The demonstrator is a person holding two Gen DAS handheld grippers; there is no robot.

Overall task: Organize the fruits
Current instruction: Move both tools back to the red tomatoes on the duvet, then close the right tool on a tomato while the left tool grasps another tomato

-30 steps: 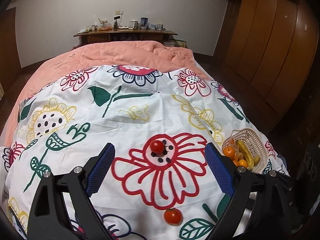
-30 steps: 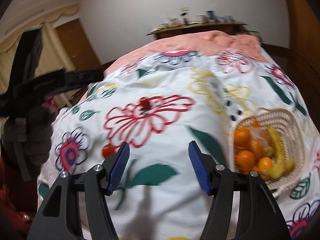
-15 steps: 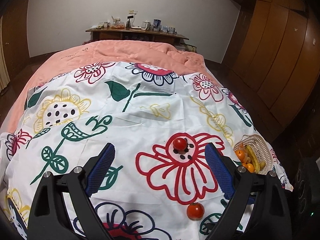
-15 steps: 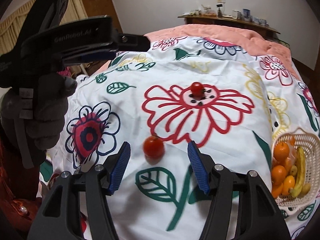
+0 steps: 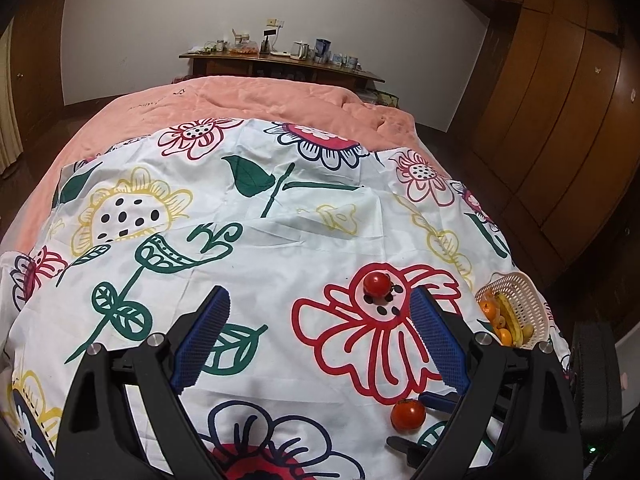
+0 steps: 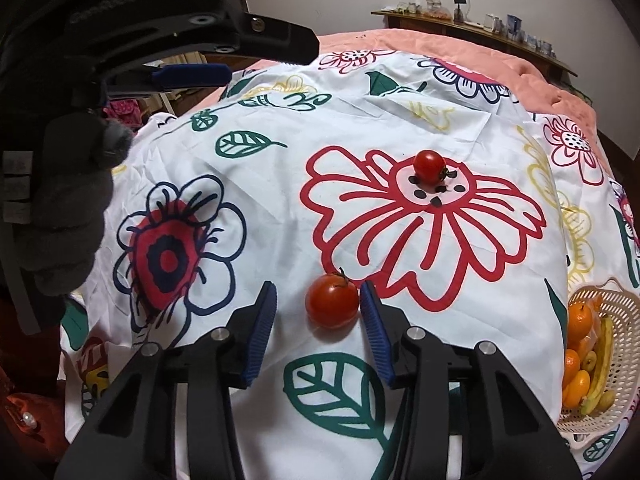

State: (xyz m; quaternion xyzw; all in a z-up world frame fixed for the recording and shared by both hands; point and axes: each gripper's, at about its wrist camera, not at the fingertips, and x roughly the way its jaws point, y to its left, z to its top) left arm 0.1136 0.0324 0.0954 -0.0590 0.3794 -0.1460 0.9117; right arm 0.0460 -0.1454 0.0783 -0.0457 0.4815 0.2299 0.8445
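A red tomato (image 6: 332, 306) lies on the flowered sheet, between the jaws of my right gripper (image 6: 318, 292). Those jaws are closing: the right pad touches the tomato and a gap remains at the left pad. The same tomato (image 5: 407, 414) shows low in the left wrist view, with a blue right-gripper pad (image 5: 438, 399) beside it. A second, smaller tomato (image 6: 429, 166) sits farther off on the red flower's centre. My left gripper (image 5: 319, 294) hovers wide open above the sheet and holds nothing. A cream basket (image 6: 624, 308) at the bed's right edge holds oranges and a banana.
A gloved hand (image 6: 60, 220) carries the left gripper (image 6: 192, 74) at the upper left of the right wrist view. Beyond the white sheet lies a pink blanket (image 5: 256, 100). A cluttered wooden shelf (image 5: 280, 60) stands at the far wall, and wooden wardrobes (image 5: 560, 120) line the right.
My right gripper swung left from the basket and came down around the near tomato, its jaws narrowing. The left gripper drifted left, still wide open.
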